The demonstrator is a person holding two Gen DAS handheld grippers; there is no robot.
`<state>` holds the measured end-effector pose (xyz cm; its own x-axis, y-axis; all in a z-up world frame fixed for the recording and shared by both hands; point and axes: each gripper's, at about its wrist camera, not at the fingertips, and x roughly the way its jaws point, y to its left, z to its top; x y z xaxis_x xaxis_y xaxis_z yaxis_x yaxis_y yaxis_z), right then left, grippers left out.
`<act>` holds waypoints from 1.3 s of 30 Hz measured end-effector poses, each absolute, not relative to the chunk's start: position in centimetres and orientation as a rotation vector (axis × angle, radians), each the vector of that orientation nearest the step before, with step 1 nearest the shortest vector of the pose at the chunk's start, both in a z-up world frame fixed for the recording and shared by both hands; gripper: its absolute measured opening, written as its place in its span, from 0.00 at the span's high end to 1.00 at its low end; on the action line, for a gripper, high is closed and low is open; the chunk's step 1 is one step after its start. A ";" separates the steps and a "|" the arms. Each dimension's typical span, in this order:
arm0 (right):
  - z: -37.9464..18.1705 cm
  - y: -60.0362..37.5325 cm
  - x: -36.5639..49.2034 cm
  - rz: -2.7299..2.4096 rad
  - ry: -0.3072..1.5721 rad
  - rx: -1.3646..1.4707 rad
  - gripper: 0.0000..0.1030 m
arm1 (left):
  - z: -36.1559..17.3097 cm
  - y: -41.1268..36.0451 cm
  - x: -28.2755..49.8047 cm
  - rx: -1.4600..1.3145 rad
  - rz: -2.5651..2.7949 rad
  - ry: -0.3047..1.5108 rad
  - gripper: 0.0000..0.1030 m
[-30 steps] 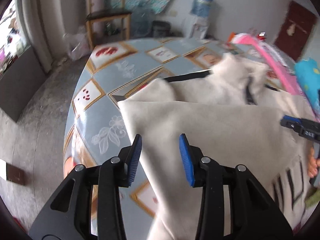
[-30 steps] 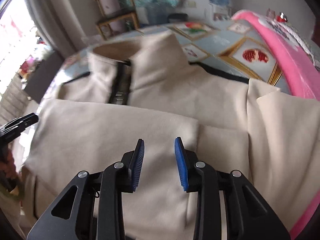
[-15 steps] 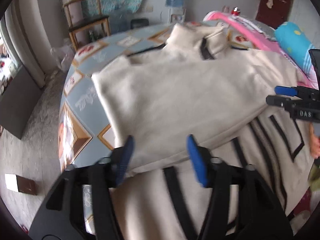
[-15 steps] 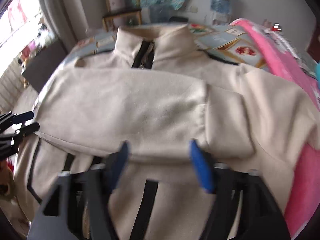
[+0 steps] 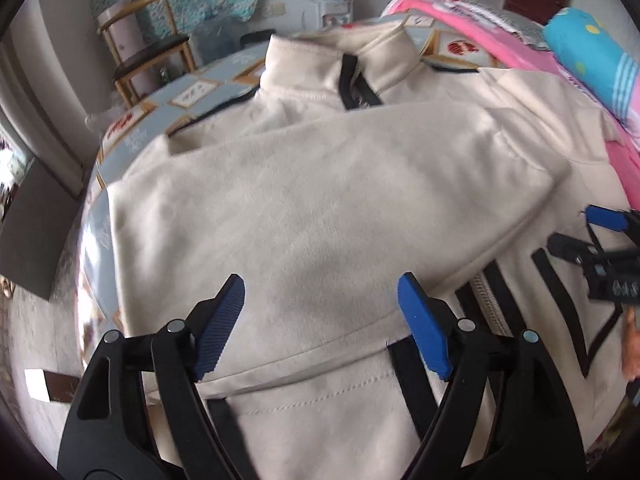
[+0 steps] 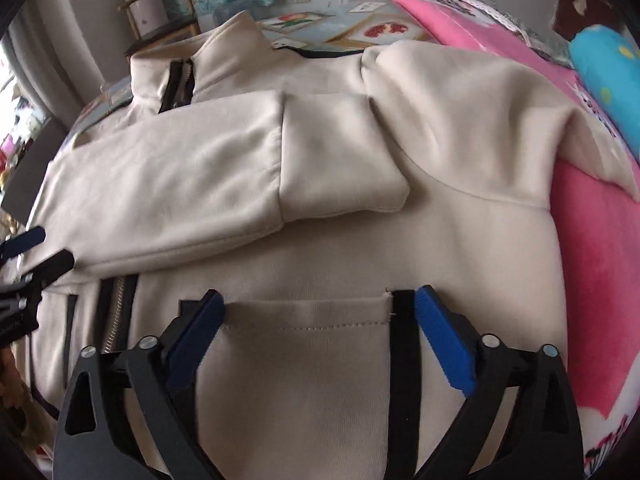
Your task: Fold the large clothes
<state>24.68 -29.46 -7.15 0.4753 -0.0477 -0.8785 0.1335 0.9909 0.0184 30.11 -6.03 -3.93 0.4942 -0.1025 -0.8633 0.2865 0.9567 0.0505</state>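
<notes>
- Left wrist view: the left gripper [image 5: 320,320] has its blue fingers [image 5: 219,326] spread and still opening, with nothing pinched. They hover over the folded-in sleeve [image 5: 320,216] of the cream jacket [image 5: 304,76].
- Right wrist view: the right gripper [image 6: 320,344] is the same deal, fingers [image 6: 442,344] wide apart and still widening, empty. They straddle a patch pocket [image 6: 304,344] on the jacket front, with a black stripe [image 6: 404,360] just inside the right-hand finger.
- The jacket lies front-up across a desk with a patterned cloth [image 5: 192,90], collar at the far end, both sleeves crossed over the chest. Its right edge runs onto a pink blanket [image 6: 592,240].
- Handling guess: looks like thick, soft fleece-ish fabric. Floppy, not slippery, a bit bulky where layers stack. I'd pinch the hem corners near the bottom edge, one per gripper, and carry them up toward the collar. Grabbing mid-panel would probably just bunch it.
- The zipper [image 6: 116,320] is the only stiff bit, so it may resist a crease there.
- Hard to see: the hem itself is cut off below both views behind the grippers, so I can't tell how flat it lies. The jacket's left shoulder is partly hidden under the sleeve, and both frames are a little blurred.
</notes>
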 end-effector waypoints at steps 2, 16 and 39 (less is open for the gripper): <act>-7.1 -29.1 24.1 -0.112 1.050 0.065 0.06 | -4.4 -6.0 30.2 0.191 -0.212 1.030 0.21; -6.5 -29.3 21.7 -0.088 0.995 0.081 0.06 | -5.2 -4.7 30.9 0.085 -0.158 1.055 0.07; -6.1 -29.6 21.9 -0.068 1.027 0.086 0.06 | -5.2 -4.9 31.4 0.086 -0.143 1.103 0.07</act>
<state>21.91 -29.57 -6.08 0.5155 -0.0161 -0.8567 0.0972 0.9945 0.0398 31.41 -4.89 -5.16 0.4427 -0.0724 -0.8938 0.1576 0.9875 -0.0019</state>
